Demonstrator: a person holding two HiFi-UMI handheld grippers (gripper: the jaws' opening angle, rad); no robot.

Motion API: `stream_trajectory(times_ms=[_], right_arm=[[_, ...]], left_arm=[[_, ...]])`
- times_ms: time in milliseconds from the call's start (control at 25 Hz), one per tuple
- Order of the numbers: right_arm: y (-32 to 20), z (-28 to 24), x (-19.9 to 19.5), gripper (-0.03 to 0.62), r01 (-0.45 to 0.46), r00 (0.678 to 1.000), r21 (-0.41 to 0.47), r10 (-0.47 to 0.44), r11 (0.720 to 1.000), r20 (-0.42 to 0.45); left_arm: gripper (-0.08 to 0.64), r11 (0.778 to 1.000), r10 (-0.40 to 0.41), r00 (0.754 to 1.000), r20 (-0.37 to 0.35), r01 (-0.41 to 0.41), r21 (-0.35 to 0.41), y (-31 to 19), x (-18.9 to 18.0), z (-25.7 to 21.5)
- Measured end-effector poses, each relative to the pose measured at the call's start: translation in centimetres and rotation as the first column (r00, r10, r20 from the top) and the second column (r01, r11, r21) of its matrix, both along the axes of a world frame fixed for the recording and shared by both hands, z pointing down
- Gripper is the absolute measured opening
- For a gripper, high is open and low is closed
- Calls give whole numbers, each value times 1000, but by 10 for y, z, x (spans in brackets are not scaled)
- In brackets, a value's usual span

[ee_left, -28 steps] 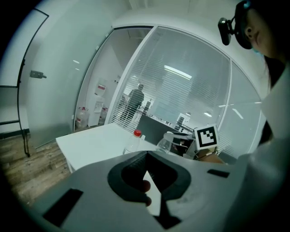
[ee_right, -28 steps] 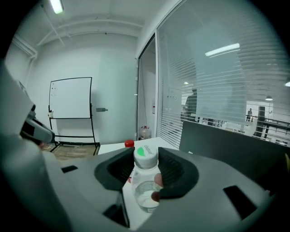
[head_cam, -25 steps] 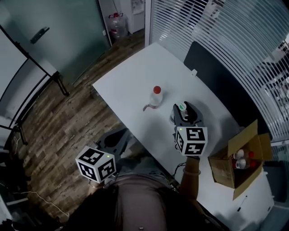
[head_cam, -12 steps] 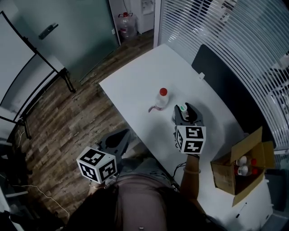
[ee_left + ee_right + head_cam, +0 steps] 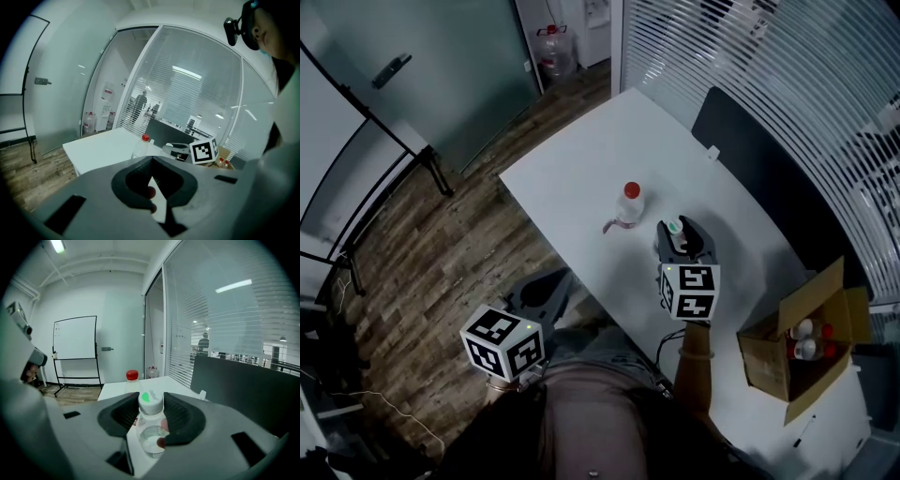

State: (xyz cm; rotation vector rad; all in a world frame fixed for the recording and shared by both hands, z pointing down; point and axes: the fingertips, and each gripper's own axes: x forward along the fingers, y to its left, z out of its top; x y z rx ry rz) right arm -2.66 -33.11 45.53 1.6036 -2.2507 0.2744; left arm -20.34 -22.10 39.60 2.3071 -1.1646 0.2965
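The big white worktop (image 5: 572, 159) is carrying an open cardboard box (image 5: 761, 349) near its right end. The left gripper (image 5: 151, 158) is hanging beside the worktop, pinched shut on nothing. The right gripper (image 5: 678, 229) is squeezing a green-capped bottle (image 5: 152, 434), upright over the worktop. A red-capped bottle (image 5: 628, 204) is standing near it.

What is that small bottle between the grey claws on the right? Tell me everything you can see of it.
It is a small clear plastic bottle with a white cap bearing a green patch. It stands upright between the jaws of the right gripper, which close on its sides below the cap, over the white table. Whether its base touches the table cannot be told.
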Motion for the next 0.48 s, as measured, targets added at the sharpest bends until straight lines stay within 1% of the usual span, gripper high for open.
stream_trajectory(times_ms=[280,480], right_arm=[[2,1,5,175,-17,999,4,17,1000,33],[2,2,11,175,-35,998,-17,36,999,54]], left_arm=[[6,1000,15,1000,0,-15,-6,-3,4,2],[6,999,33,999,-6,-33,-8,-4,9,3]])
